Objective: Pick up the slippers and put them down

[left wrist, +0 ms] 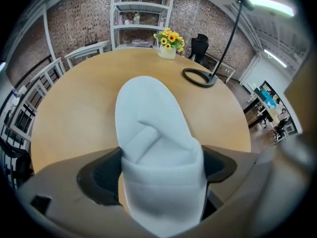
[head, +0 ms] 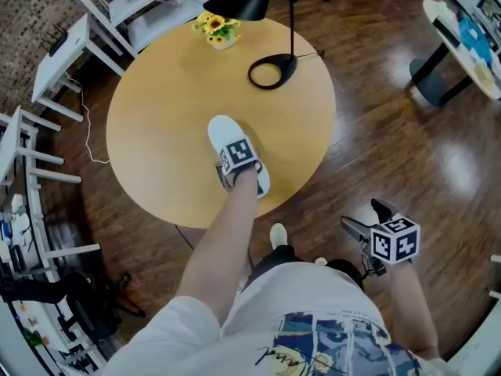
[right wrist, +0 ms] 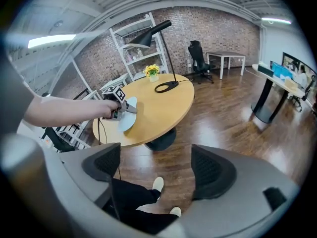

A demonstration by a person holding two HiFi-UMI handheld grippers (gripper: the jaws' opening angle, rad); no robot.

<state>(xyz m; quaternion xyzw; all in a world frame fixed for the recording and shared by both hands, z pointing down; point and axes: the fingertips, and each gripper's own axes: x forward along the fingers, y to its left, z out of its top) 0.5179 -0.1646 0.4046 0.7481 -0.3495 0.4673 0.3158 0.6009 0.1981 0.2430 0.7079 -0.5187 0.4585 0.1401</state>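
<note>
A white slipper (head: 225, 134) lies on the round wooden table (head: 156, 124), toe pointing away from me. My left gripper (head: 235, 171) is over its rear half and shut on it. In the left gripper view the slipper (left wrist: 148, 118) fills the middle, its strap squeezed and folded between the two dark pads of the left gripper (left wrist: 162, 168). My right gripper (head: 366, 216) hangs open over the wooden floor to the right of the table, with nothing between its fingers. From the right gripper view (right wrist: 156, 165) I see the slipper (right wrist: 125, 121) at the table's near left edge. No second slipper shows.
A black desk lamp (head: 272, 70) and a small pot of yellow flowers (head: 218, 31) stand at the table's far side. White shelving (head: 47, 61) lines the left. My feet (head: 278, 235) stand on the floor by the table. Another desk (head: 470, 45) is at the far right.
</note>
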